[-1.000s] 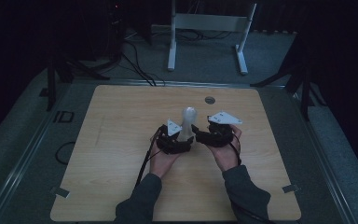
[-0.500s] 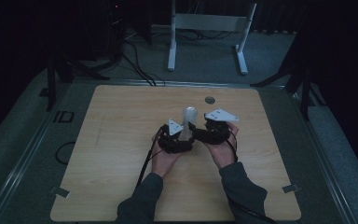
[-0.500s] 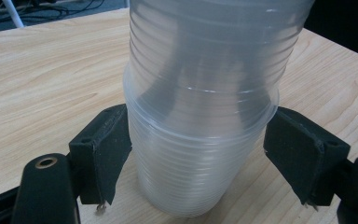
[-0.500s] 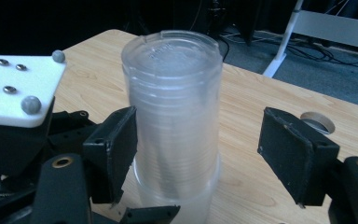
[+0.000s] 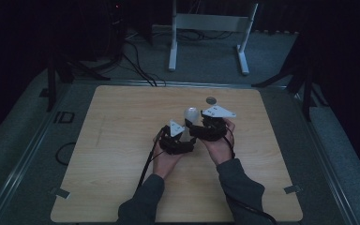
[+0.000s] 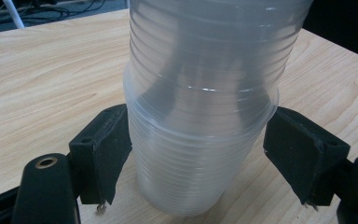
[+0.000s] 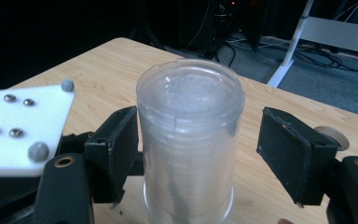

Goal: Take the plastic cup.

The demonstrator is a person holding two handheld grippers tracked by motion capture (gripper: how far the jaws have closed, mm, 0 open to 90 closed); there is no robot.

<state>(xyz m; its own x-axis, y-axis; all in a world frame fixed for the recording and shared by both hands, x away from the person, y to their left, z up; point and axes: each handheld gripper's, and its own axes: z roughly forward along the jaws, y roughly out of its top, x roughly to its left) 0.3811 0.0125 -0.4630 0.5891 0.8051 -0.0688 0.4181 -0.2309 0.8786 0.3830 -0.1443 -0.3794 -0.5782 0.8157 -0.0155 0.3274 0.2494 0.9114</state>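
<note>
Both grippers flank the stack of clear cups (image 6: 200, 116) on the table (image 5: 117, 126). The left gripper (image 6: 198, 154) touches it with one jaw only — the right gripper (image 7: 193, 144) likewise, jaws parted.

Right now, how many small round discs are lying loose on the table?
1. The round disc lies flat near the table's far edge, beyond the right gripper and apart from the cup stack. Another behind the stack or hands could be hidden.

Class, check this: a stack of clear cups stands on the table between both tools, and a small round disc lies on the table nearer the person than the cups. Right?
Not quite. The disc lies beyond the cups, toward the table's far edge, as the high view shows. The rest holds.
</note>
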